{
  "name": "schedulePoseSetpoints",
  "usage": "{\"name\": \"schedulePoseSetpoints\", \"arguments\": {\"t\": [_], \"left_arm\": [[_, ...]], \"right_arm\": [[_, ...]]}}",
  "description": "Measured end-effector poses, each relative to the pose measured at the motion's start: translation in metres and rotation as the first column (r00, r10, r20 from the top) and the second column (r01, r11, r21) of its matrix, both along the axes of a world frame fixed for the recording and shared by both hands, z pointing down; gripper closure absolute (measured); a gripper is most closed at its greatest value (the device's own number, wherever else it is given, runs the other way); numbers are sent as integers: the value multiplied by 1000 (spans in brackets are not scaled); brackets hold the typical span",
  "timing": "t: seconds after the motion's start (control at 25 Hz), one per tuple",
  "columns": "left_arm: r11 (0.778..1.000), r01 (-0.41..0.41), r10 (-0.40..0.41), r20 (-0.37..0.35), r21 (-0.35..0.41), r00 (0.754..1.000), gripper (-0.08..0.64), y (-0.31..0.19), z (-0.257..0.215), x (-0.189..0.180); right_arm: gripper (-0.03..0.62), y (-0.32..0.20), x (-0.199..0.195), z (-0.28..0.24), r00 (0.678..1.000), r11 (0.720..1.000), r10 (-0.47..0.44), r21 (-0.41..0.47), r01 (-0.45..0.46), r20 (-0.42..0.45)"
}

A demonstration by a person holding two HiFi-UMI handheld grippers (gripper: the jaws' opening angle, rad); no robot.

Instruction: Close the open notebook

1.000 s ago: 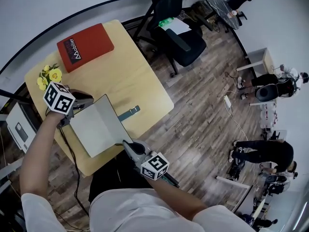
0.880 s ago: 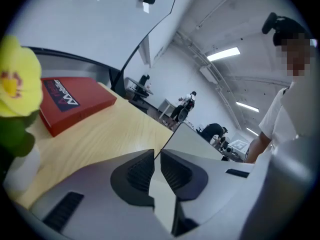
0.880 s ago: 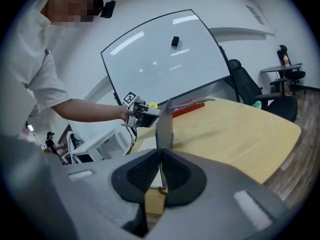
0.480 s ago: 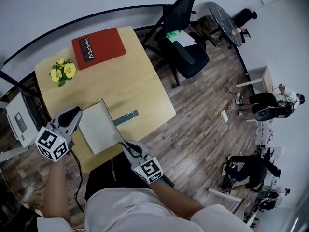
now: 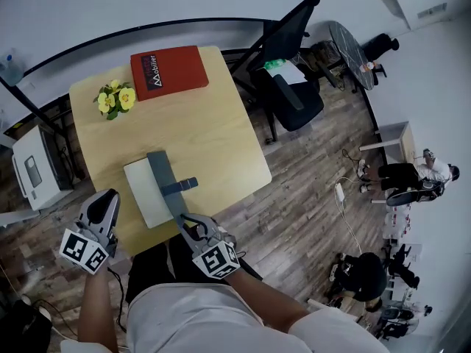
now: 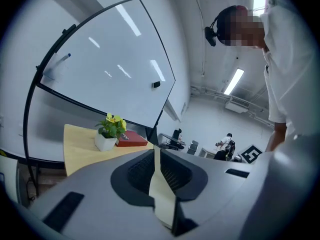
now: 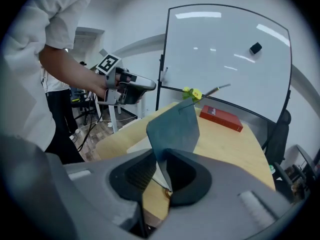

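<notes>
The notebook lies near the table's front edge with its white page (image 5: 141,188) facing up. Its grey-blue cover (image 5: 163,175) stands raised over the page, and an elastic strap (image 5: 187,184) hangs off it. My right gripper (image 5: 184,220) is shut on the cover's near edge; its jaws have just been opening slightly, with the cover (image 7: 173,128) still pinched between them (image 7: 163,160). My left gripper (image 5: 111,195) is shut and empty, off the table's front left edge and apart from the notebook. It also shows in its own view (image 6: 154,152) and the right gripper view (image 7: 152,85).
A red book (image 5: 169,72) and a potted yellow flower (image 5: 115,99) sit at the table's (image 5: 213,138) far side. A white machine (image 5: 32,170) stands left of the table, office chairs (image 5: 294,98) to its right. A whiteboard (image 7: 227,59) is behind the table.
My left gripper let go of the notebook's far corner and drew back off the table toward me. The right gripper swung the cover up from flat to standing over the page.
</notes>
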State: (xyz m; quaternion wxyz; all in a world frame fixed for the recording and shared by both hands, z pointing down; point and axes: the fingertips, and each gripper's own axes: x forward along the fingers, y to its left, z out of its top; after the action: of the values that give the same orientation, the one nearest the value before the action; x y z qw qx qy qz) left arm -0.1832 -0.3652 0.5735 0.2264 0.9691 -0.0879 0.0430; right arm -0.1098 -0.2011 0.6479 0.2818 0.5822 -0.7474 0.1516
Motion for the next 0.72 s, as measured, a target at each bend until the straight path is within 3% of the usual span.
{"name": "schedulePoseSetpoints", "arguments": {"t": [0.32,0.56,0.72], "left_arm": [[998,40,-41,-28,-43,999,517,3,-1,-34],[996,78,-80,-33,-48,996,517,6,1,-51],[994,95,-97,-32,-59,995,517,6,5,-60]], "right_arm": [[523,-5,-18,20,983,989,-137,-80,128,-123],[508,-3,-37,43,933,954,-280,-172,245,-224],[502,-4,-46,62,919,936,-322,-219,275,-226]]}}
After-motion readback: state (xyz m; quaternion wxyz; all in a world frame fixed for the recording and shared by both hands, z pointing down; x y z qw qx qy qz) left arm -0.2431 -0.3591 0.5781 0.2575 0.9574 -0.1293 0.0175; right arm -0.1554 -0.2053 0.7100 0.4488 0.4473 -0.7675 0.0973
